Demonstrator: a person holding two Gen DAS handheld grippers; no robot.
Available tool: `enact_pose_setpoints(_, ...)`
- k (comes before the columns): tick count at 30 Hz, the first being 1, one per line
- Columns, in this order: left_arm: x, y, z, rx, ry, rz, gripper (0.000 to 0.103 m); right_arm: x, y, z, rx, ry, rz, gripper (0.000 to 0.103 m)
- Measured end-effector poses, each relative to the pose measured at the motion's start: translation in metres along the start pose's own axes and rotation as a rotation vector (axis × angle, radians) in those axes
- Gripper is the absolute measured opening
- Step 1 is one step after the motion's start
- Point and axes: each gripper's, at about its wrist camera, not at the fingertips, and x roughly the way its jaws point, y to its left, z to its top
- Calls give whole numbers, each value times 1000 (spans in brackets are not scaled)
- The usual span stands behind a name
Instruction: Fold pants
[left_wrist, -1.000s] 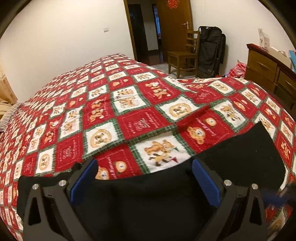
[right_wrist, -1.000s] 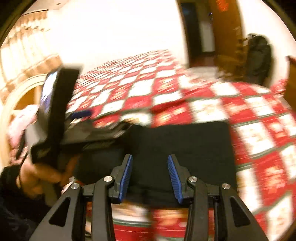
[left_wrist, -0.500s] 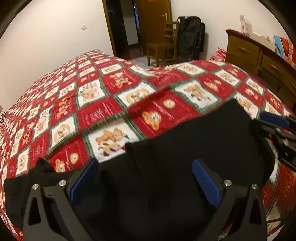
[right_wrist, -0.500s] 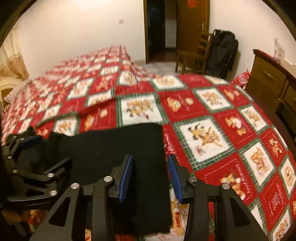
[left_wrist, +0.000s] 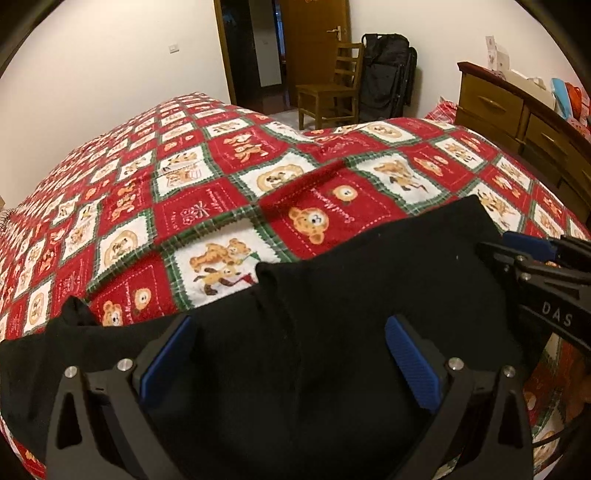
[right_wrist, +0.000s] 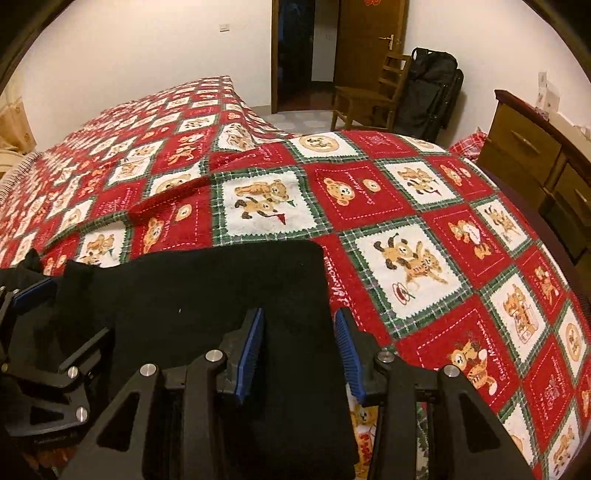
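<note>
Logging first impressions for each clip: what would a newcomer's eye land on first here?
The red, white and green teddy-bear quilt covering the whole bed. Next, the black pants lying flat at the quilt's near edge, under both grippers. The left gripper stands wide open above the cloth; the right gripper, narrower, straddles the pants' right edge.

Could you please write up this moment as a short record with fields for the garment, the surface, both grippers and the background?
garment: black pants, lying partly folded near the bed's front edge
surface: red, white and green teddy-bear quilt covering the bed
left gripper: jaws wide open above the pants, nothing held
right gripper: jaws part open over the pants' right edge, no pinch visible
background: wooden chair, black bag, wooden dresser, open doorway
</note>
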Motion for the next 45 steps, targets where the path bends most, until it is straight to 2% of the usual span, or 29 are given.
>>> enact_pose_setpoints(9, -2, 8, -8, -7, 14, -13, 103, -9, 3, -1, 8, -20, -28, 43)
enact_pose_setpoints(12, -7, 12, -6, -10, 15, -16, 103, -25, 8, -2, 7, -66, -84, 43)
enact_pose_setpoints(15, -19, 20, -5, -3, -12, -2, 103, -45, 16, -1, -10, -132, -96, 43)
enact_pose_setpoints(17, -28, 28, -6, 6, -40, 7, 103, -53, 23, 1, -20, -159, -83, 54)
enact_pose_setpoints(18, -34, 35, -6, 2, -58, 21, 103, -54, 27, 2, -27, -163, -76, 59)
enact_pose_setpoints(20, -38, 48, -7, -15, -74, 40, 103, -54, 36, 2, -48, -166, -59, 59)
enact_pose_setpoints(26, -41, 90, -14, -92, -54, 96, 103, -55, 57, -2, -86, -166, 1, 59)
enact_pose_setpoints(33, -50, 135, -28, -174, -61, 178, 103, -46, 87, -4, -142, -135, 37, 59)
enact_pose_setpoints(39, -56, 167, -49, -204, -39, 252, 103, -36, 118, -24, -242, -83, 83, 59)
enact_pose_setpoints(43, -67, 204, -69, -281, -29, 320, 103, -33, 140, -40, -372, -117, -13, 62)
enact_pose_setpoints(45, -72, 223, -79, -330, -25, 348, 103, -34, 144, -45, -394, -129, -24, 62)
